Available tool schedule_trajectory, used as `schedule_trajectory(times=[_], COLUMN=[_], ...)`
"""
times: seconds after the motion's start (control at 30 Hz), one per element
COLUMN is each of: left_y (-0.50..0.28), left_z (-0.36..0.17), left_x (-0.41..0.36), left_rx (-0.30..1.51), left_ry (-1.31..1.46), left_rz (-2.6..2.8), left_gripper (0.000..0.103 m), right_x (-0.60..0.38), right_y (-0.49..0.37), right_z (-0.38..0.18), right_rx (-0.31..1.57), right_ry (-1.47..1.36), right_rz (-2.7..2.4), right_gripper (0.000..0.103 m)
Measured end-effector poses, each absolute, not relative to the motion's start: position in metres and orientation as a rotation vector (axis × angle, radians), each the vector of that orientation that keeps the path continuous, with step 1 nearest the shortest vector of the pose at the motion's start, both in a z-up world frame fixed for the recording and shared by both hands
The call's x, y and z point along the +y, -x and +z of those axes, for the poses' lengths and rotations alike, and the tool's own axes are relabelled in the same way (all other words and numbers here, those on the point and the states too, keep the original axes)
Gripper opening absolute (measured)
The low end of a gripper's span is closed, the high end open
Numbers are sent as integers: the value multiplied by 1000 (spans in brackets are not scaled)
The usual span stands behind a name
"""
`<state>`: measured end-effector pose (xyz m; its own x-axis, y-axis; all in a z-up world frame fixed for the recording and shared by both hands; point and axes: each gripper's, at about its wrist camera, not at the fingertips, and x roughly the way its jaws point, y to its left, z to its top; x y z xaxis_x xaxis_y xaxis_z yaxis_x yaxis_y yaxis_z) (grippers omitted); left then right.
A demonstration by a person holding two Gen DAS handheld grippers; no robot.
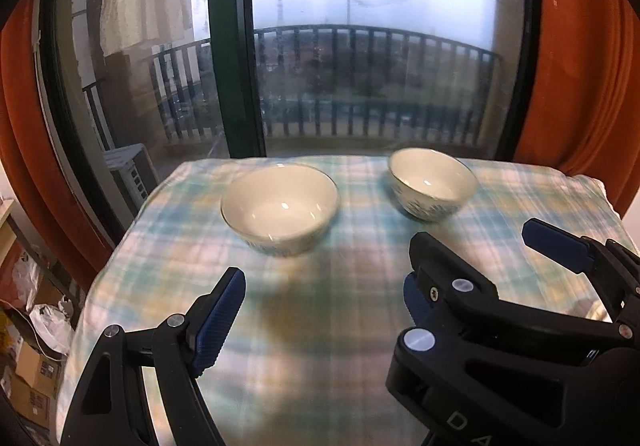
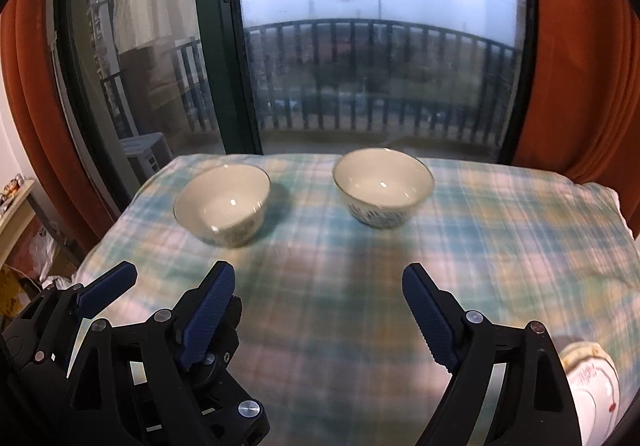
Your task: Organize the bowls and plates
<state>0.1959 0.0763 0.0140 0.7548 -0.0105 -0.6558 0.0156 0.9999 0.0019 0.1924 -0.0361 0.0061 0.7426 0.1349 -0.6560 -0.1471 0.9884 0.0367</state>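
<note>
Two bowls, left bowl (image 1: 279, 207) and right bowl (image 2: 383, 186), stand apart on the checked worktop (image 2: 360, 306). Left claw (image 1: 320, 306) and right claw (image 2: 320, 310) hover short of them, both spread, empty.

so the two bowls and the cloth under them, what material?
Left bowl and right bowl: likely glazed ceramic, possibly opal glass. Glossy white insides with sharp highlights, thin rims, blue pattern outside. Cloth: soft woven fabric, matte, blue-green plaid, puffy and rounded at the edges, so probably padded or lying over something soft.
</note>
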Motion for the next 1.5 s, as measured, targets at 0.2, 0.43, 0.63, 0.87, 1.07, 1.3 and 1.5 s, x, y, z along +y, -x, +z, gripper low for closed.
schedule_trajectory(times=[0.2, 0.43, 0.63, 0.87, 1.07, 1.3, 1.5], left_y=[-238, -280, -307, -326, -334, -337, -336], left_z=[15, 9, -3, -25, -44, -53, -55], left_x=[97, 110, 120, 131, 135, 139, 142], left_rx=[700, 699, 715, 728, 759, 774, 795], left_ry=[-16, -47, -41, -10, 11, 16, 45], left_rz=[20, 56, 65, 72, 83, 103, 90], left_gripper=[83, 83, 83, 80, 65, 45, 37], right_x=[-13, 8, 19, 34, 43, 44, 47], right_y=[-237, -285, -316, -341, -353, -361, -362], right_z=[7, 0, -9, -28, -46, -60, -65], right_rx=[702, 698, 713, 729, 749, 803, 829], right_ry=[-1, -22, -22, -21, 27, 29, 14], right_rz=[170, 172, 147, 146, 146, 178, 227], right_gripper=[90, 90, 90, 90, 87, 55, 29])
